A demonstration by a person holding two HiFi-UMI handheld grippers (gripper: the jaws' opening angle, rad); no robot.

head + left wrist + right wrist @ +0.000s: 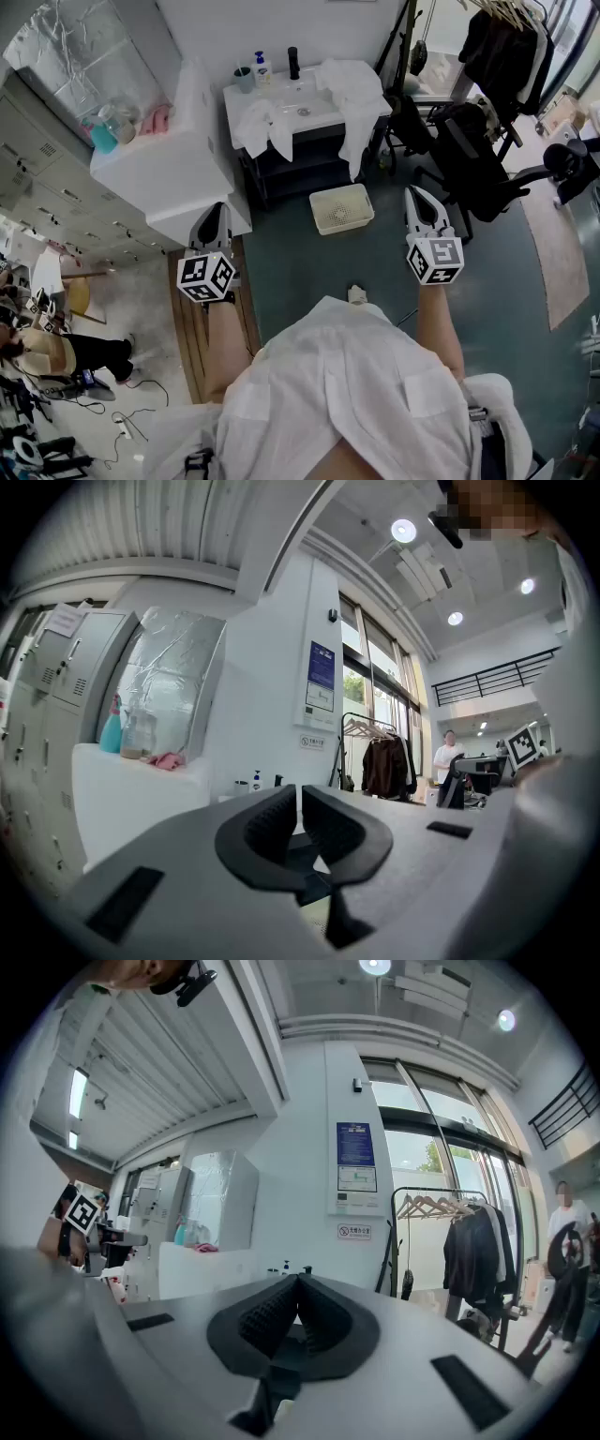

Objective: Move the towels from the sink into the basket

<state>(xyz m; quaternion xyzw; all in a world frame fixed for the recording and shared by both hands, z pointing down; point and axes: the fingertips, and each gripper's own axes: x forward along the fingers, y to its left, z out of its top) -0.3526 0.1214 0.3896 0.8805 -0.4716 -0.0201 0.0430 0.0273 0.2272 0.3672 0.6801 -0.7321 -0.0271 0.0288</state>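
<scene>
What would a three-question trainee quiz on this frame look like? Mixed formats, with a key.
1. Fill in: the white towels lie draped over the ___.
2. Pick one: the basket stands A) on the floor, B) on the white counter, C) in the sink.
3. True or false: the right gripper holds a towel.
Key: 1 sink; 2 A; 3 false, its fingers are shut on nothing.

Open workroom, grey lockers [67, 663], sink stand [311, 116], clothes rack [431, 1206], office chair [473, 155]
</scene>
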